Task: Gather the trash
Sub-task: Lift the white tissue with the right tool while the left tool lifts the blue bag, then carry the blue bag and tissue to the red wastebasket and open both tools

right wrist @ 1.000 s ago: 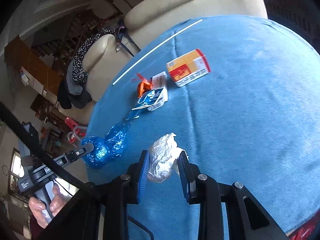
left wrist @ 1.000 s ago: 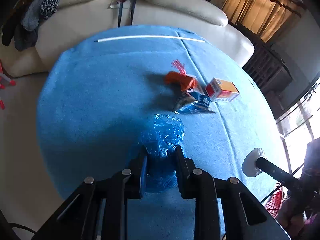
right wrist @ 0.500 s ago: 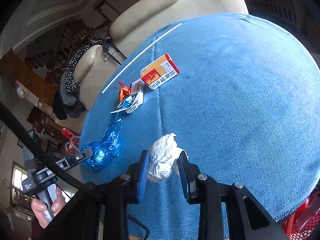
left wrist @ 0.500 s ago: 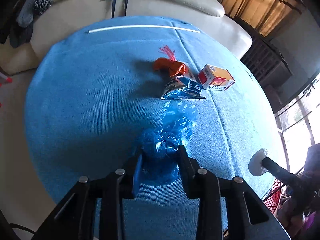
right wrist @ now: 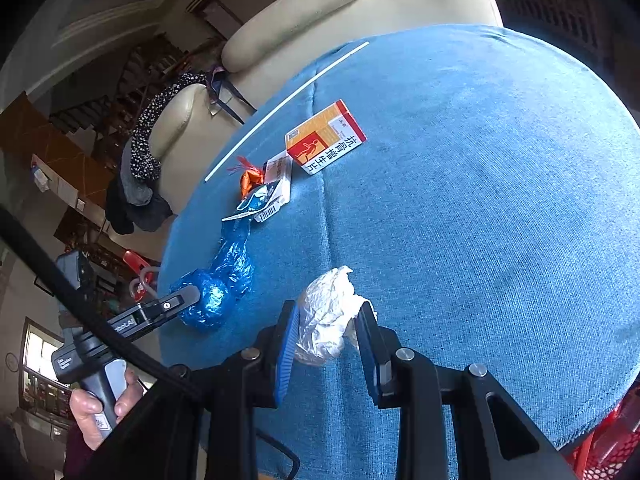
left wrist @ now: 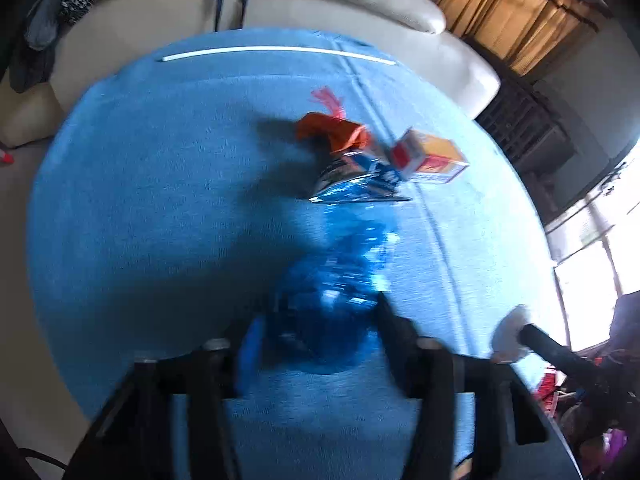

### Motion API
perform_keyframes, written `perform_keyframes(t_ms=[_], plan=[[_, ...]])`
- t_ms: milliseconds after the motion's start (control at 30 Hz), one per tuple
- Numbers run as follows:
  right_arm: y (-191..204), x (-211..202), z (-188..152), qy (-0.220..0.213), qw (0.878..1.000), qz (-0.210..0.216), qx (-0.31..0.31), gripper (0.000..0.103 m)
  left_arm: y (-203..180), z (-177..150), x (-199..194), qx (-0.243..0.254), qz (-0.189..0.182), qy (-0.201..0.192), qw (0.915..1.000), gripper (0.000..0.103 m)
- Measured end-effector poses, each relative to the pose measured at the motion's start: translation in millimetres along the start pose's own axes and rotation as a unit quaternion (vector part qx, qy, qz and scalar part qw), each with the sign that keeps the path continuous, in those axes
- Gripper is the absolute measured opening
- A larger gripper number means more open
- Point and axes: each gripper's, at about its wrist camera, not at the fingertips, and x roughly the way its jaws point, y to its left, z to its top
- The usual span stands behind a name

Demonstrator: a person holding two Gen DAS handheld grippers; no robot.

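Observation:
My left gripper (left wrist: pixel 316 332) is shut on a crumpled blue plastic bag (left wrist: pixel 336 280), whose far end trails on the blue tablecloth (left wrist: pixel 140 208); the view is blurred. It also shows in the right wrist view (right wrist: pixel 218 280). My right gripper (right wrist: pixel 326 340) is shut on a crumpled white wad (right wrist: pixel 326 316), seen at the right in the left wrist view (left wrist: pixel 510 330). Farther on the table lie an orange wrapper (left wrist: pixel 332 130), a blue-and-white packet (left wrist: pixel 356 184) and an orange-and-red box (right wrist: pixel 326 138).
A thin white stick (left wrist: pixel 276 53) lies along the table's far edge. A cream sofa (left wrist: pixel 320 4) with dark clothes (right wrist: pixel 140 176) stands behind the table. A red mesh basket (right wrist: pixel 612 456) shows below the table's near right edge.
My left gripper has pulled back with the blue bag, which has stretched out toward the packet. My right gripper still holds the white wad and has shifted slightly.

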Motion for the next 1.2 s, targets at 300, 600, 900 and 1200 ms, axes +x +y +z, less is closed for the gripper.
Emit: perform_keyframes(t_ms=[300,600,900,1200], plan=[[-1,-16,0,-0.02,1.0,-0.002,-0.004,0.031,-11,2,-8,0.01,0.007,-0.014,0.9998,0.025],[-17,-43,-2,-0.053,0.999,-0.014,0.003,0.031,-44,0,-35,0.05,-0.013,-0.038,0.998,0.024],[-40,-67,-3,-0.078,0.996,-0.018,0.024,0.031,-99,-3,-39,0.106,-0.048,-0.032,0.9927,0.024],[-78,-104,-20,-0.1,0.992,-0.038,0.063,0.031,-161,-19,-20,0.169,-0.076,0.003,0.9827,0.024]])
